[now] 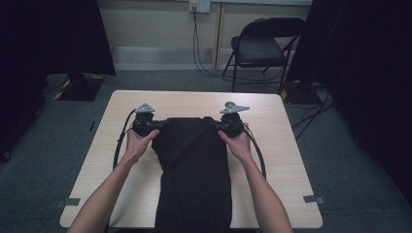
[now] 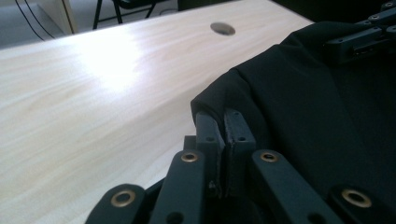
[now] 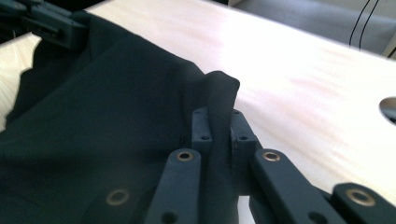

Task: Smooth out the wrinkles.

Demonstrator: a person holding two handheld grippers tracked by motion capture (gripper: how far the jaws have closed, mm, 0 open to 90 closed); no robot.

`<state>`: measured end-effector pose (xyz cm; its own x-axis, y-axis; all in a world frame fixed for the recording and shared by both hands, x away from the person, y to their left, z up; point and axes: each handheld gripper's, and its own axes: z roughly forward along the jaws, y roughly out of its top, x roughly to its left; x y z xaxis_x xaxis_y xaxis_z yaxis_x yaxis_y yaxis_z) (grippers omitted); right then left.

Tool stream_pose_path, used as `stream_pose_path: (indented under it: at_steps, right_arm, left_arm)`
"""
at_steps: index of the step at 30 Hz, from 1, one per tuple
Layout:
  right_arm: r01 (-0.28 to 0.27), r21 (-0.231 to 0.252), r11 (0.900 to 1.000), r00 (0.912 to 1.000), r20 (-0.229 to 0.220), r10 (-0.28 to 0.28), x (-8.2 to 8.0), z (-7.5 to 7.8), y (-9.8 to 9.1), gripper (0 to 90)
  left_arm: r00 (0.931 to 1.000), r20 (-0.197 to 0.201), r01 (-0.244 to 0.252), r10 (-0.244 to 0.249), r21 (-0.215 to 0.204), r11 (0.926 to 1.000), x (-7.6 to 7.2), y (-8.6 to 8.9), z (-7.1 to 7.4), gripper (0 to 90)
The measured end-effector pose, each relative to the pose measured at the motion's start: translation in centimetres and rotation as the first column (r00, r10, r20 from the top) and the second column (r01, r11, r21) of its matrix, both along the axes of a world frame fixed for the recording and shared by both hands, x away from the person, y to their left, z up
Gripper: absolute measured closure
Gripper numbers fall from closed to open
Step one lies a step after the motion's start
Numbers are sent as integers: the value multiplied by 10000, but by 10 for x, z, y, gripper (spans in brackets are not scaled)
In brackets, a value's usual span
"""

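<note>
Pale wood grain runs across the worktop (image 1: 286, 160), which stands on grey carpet with a folding chair (image 1: 260, 46) beyond its far edge. Down its middle lies the black garment (image 1: 194, 165), a long dark cloth reaching from between the two tools to the near edge, where it hangs over.

Both tools are clenched on it. The left tool (image 2: 225, 122) has its jaws pressed together on a fold at the cloth's far left corner; fabric bulges just above the jaw tips, and bare worktop spreads away to that tool's left. The right tool (image 3: 219, 123) grasps the opposite far corner the same way, with a ridge of cloth rising out from between its jaws and the rest of the garment spreading off to its left. In the high view the left tool (image 1: 158, 124) and right tool (image 1: 217, 125) face each other across the far hem, which stretches fairly taut between them.

The step in hand looks like the start of a lift or fold: corners pinched, hem raised slightly off the surface. The next move probably calls for carrying both corners together, level and at matching speed, keeping the grip firm so that neither corner slips and the cloth does not twist.
</note>
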<state>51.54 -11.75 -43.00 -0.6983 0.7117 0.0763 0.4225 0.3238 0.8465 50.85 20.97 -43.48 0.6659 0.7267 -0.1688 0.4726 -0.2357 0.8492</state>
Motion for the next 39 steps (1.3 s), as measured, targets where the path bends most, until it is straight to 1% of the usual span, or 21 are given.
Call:
stream_pose_path:
  at_steps: [2,3,6,7,8,11,12,15,18,20,21,22,23,25,26,28,31,34,36,38,39]
  right_arm:
    - [30,76,10000,9999,122,-31,0,4,0,842]
    - [40,53,10000,9999,137,-41,0,4,0,842]
    - [116,74,9999,9998,138,-117,2,7,-1,843]
    - [166,142,9998,9997,181,-169,3,9,-2,843]
    - [235,218,9995,9995,211,-240,5,12,-3,843]
    - [327,310,9990,9986,395,-339,7,22,-4,844]
    - [317,286,9991,9988,352,-327,8,24,-4,844]
    - [358,195,9992,9978,551,-369,11,33,-4,845]
    - [599,264,9979,9958,674,-616,16,43,-7,846]
    - [882,329,9956,9929,767,-905,20,50,-10,846]
    - [927,348,9951,9924,786,-952,22,54,-11,846]
    - [1011,355,9942,9904,909,-1040,23,59,-11,847]
    - [1114,357,9931,9883,1006,-1145,24,65,-12,847]
    - [1169,343,9926,9844,1283,-1204,25,73,-12,847]
    - [1128,387,9929,9847,1294,-1169,25,76,-12,847]
    - [1075,191,9940,9843,1384,-1092,24,79,-13,847]
    - [1020,376,9941,9852,1343,-1062,20,77,-17,847]
    - [860,351,9957,9872,1320,-899,14,72,-19,846]
    - [731,422,9964,9877,1353,-782,8,70,-21,847]
    - [629,497,9968,9879,1386,-693,2,70,-22,846]
    - [568,508,9971,9879,1414,-634,-2,70,-23,846]
  left_arm:
    - [10000,42,-43,43,20,10000,0,0,1,868]
    - [10000,40,-21,21,-81,10000,1,0,2,868]
    - [9998,189,6,-4,-100,9999,3,-3,10,869]
    - [9996,298,-35,37,-75,10000,4,-3,13,869]
    - [9994,334,-38,43,-149,9999,5,-4,16,869]
    - [9986,521,-116,128,-235,9997,12,-5,29,869]
    - [9984,555,-102,114,-229,9997,14,-5,32,869]
    - [9969,778,-93,99,-84,9999,21,-9,47,870]
    - [9950,970,-201,232,-321,9993,24,-11,58,870]
    - [9933,1117,-250,284,-322,9992,27,-13,65,870]
    - [9927,1179,-230,261,-277,9994,28,-14,68,871]
    - [9915,1271,-235,268,-268,9994,29,-16,72,870]
    - [9916,1272,-203,248,-366,9991,29,-17,74,871]
    - [9911,1321,-153,184,-245,9996,27,-19,74,871]
    - [9907,1352,-110,138,-212,9997,26,-21,73,871]
    - [9911,1329,-7,33,-199,9998,23,-22,71,870]
    - [9910,1339,34,-7,-199,9998,19,-21,67,870]
    - [9903,1385,149,-119,-208,9997,12,-19,67,870]
    - [9886,1495,217,-197,-120,9997,6,-20,67,870]
    - [9871,1570,334,-302,-184,9993,-1,-21,69,869]
    - [9860,1627,377,-351,-126,9992,-4,-21,70,869]
